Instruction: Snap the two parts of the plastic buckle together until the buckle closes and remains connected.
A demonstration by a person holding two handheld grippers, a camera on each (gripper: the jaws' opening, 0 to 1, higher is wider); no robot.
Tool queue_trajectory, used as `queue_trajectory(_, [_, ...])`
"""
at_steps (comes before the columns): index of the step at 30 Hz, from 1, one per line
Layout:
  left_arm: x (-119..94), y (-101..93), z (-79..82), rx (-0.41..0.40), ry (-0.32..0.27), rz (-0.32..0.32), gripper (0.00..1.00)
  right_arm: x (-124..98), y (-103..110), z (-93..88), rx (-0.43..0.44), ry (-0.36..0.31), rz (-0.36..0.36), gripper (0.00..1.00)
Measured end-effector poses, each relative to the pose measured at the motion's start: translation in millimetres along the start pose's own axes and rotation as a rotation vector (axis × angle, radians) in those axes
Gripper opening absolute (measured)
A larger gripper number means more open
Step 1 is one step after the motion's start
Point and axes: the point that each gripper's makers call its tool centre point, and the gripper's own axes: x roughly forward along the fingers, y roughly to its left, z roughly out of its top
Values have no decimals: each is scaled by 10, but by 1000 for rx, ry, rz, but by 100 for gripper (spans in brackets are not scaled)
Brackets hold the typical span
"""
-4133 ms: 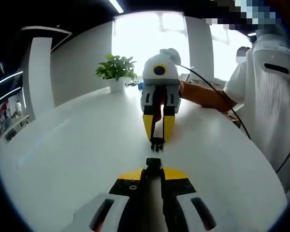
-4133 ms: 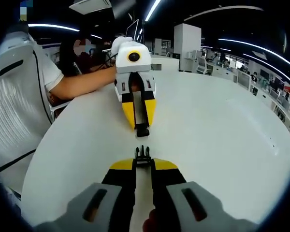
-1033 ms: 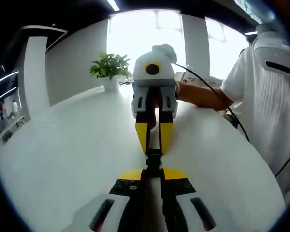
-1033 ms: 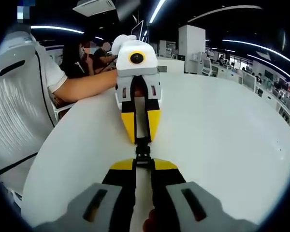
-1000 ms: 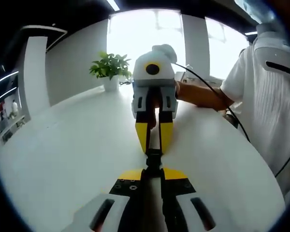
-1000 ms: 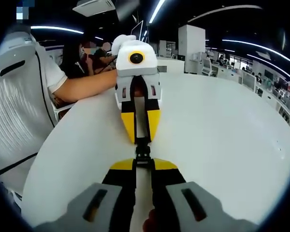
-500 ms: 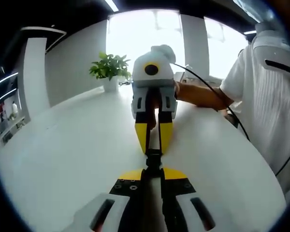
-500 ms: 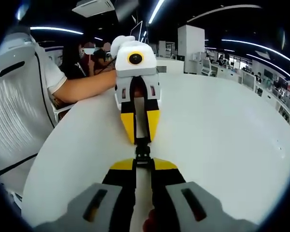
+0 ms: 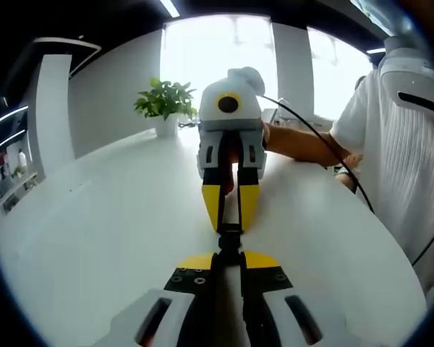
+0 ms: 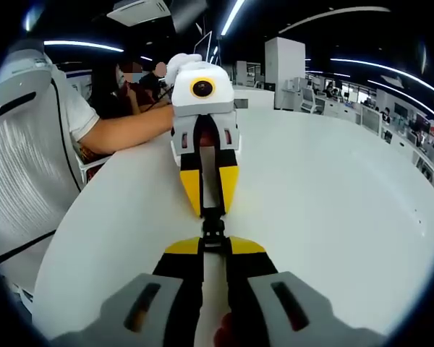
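The left gripper (image 9: 229, 254) and the right gripper (image 10: 214, 243) each stay clamped on one half of the black buckle (image 10: 213, 224), tip to tip above the middle of the white table (image 9: 94, 231). Four seconds ago a gap separated the halves; now they meet, so the buckle looks joined, though whether it has latched I cannot tell.

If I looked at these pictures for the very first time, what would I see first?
Right in the middle, two pairs of yellow-tipped tongs meet nose to nose over the round white table: the left tongs and the right tongs, both pinching the small black plastic buckle between them. After that, the leafy green plant in a white pot far back by the bright window, and the person's bare forearm behind the left tongs.
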Motion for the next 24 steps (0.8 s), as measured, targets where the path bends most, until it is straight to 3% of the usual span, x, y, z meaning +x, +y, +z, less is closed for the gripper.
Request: queue_trajectory(24, [22, 11, 9, 12, -11, -15, 10, 0, 1, -4, -23, -2, 12, 10])
